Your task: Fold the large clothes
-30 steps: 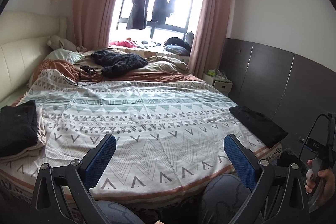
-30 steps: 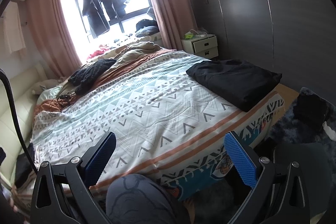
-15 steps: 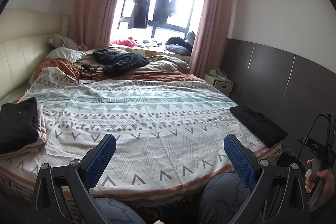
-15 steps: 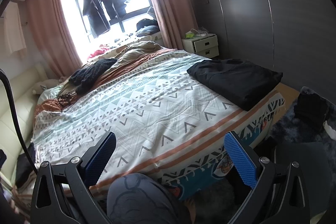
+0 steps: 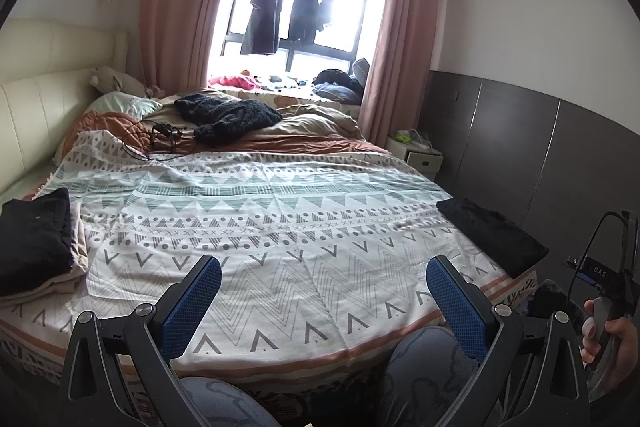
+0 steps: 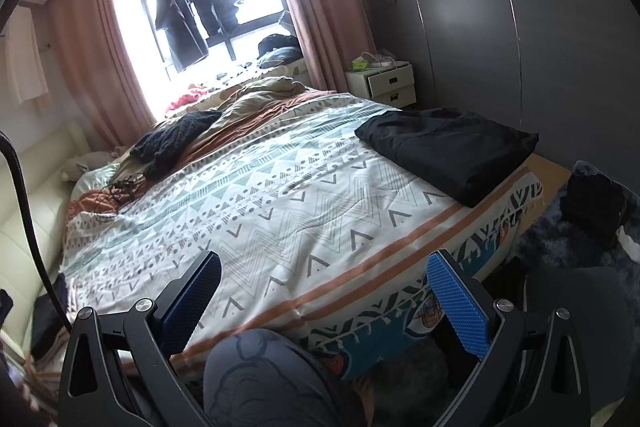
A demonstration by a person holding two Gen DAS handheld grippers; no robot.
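A folded black garment [image 6: 452, 151] lies at the right corner of the bed, also seen in the left wrist view as the black garment [image 5: 490, 233]. A folded black piece [image 5: 34, 235] tops a pale stack at the bed's left edge. A dark knitted garment [image 5: 228, 117] lies crumpled near the pillows. My left gripper [image 5: 323, 301] hangs open over the foot of the patterned bedspread [image 5: 280, 227], holding nothing. My right gripper [image 6: 323, 301] is open too, above the bed's front edge and a knee [image 6: 264, 375].
Dark coats [image 5: 280, 11] hang at the window. A white nightstand [image 6: 384, 83] stands by the grey wall panels. Cables [image 5: 160, 139] lie near the pillows. A dark bag [image 6: 592, 207] sits on the rug at right. A hand [image 5: 608, 339] holds the other gripper's handle.
Both views have shifted only slightly; the left gripper has drifted a little so the left stack sits lower in frame. Both grippers stay open.
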